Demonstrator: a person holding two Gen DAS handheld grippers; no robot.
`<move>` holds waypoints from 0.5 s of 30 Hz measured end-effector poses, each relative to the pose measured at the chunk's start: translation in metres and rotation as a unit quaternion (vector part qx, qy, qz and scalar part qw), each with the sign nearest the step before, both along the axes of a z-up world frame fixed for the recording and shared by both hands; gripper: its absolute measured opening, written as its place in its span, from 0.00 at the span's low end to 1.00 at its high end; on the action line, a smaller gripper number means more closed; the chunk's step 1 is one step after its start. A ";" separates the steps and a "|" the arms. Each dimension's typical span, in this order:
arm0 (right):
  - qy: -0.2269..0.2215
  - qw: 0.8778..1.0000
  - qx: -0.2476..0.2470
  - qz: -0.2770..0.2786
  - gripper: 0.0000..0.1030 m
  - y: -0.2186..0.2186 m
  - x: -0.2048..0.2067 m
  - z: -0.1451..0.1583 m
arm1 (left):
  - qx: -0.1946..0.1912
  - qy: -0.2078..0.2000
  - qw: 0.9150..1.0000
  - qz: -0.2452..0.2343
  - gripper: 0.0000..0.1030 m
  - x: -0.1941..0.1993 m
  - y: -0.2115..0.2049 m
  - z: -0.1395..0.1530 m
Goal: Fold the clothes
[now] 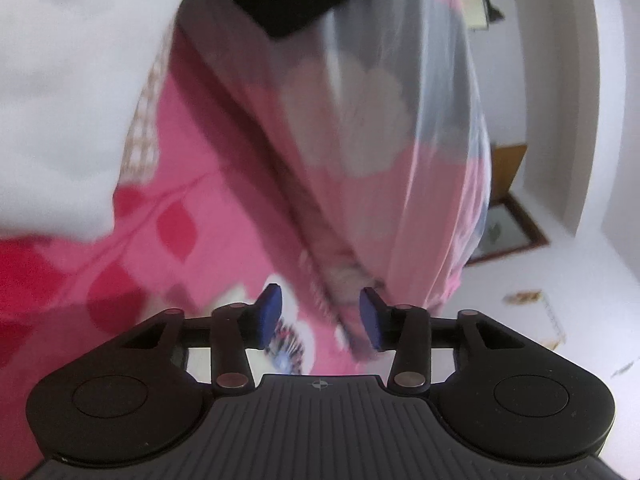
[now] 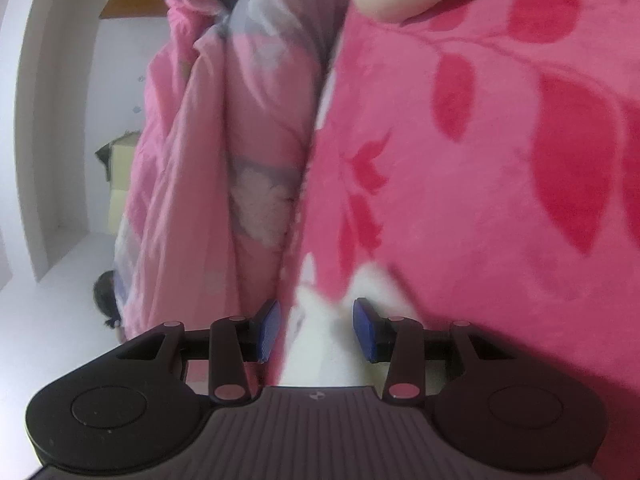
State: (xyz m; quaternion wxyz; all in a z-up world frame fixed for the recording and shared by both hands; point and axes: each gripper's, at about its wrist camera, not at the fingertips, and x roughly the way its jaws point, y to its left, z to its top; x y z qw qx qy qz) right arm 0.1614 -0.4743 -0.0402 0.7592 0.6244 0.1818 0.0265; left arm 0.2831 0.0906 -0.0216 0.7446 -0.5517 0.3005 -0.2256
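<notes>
Left gripper [image 1: 320, 318] fingers are open above the pink leaf-print blanket [image 1: 208, 216]. Right gripper [image 2: 316, 330] fingers are open around white cloth [image 2: 320, 336].

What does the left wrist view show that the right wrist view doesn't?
Only the left wrist view shows a framed picture against the wall and a large white cloth at upper left. Only the right wrist view shows a cardboard box by the wall. Both show the pink leaf-print blanket, the lighter pink-and-grey floral bedding, and open blue-padded grippers: left gripper, right gripper.
</notes>
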 end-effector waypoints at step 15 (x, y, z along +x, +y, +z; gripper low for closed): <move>-0.002 0.995 -0.101 -0.010 0.43 -0.001 -0.061 0.049 | 0.186 -0.077 0.979 -0.022 0.44 -0.096 0.044 0.110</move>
